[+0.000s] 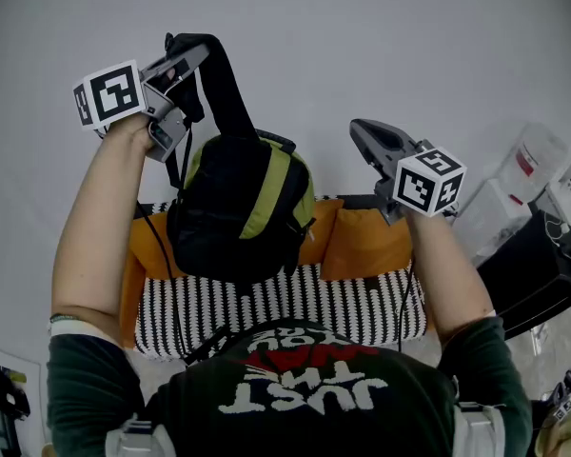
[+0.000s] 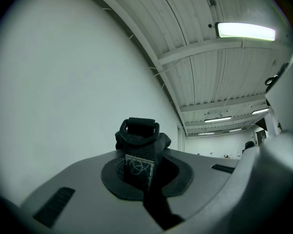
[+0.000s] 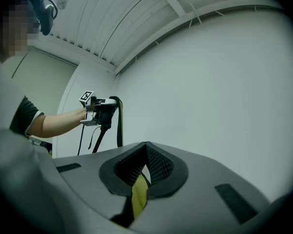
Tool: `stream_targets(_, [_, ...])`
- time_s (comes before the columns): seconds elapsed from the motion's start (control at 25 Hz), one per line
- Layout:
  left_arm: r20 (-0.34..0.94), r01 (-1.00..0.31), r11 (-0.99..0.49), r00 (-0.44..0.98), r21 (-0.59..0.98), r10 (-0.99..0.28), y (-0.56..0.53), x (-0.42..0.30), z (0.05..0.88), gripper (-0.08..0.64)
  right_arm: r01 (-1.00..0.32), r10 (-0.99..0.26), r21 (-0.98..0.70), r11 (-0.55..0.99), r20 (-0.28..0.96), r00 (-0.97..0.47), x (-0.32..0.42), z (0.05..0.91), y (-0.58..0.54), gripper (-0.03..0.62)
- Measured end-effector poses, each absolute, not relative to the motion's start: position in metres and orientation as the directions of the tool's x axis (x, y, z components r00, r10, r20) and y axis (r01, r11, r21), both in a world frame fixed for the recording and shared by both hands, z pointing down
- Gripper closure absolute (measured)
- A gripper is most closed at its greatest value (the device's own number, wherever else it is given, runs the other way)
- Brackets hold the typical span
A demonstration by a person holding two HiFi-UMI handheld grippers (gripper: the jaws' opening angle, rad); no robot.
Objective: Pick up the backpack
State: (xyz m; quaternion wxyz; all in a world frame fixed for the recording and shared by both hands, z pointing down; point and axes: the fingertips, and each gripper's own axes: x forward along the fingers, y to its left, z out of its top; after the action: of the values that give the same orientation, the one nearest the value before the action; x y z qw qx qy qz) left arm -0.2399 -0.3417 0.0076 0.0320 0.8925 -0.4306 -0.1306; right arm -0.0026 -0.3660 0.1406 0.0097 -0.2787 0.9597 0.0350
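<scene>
backpack [image 1: 240,208]: soft, saggy, looks moderately heavy | your left gripper [image 1: 192,57] jaws clench its top strap [image 2: 138,152], the best hold | your right gripper [image 1: 360,129] jaws closed, empty

Grey left gripper [image 1: 192,57]; dark, perhaps green, shirt [image 1: 200,417].

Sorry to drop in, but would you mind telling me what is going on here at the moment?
A person with a gripper in each hand is picking up a black and green backpack. The left gripper is shut on its top strap and holds it up, so the bag hangs above a striped seat with orange cushions. The right gripper is off to the side, jaws together, holding nothing.
</scene>
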Motion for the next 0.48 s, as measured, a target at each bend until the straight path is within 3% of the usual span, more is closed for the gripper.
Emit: stream_targets(0.48, [-0.205, -0.762, -0.63, 0.599, 0.154, -0.774, -0.3399, -0.2373, 0.0056, 0.532, -0.541, -0.54, 0.081, 0.837, -0.03, -0.841, 0.0006, 0.1393, -0.3655, 0.566])
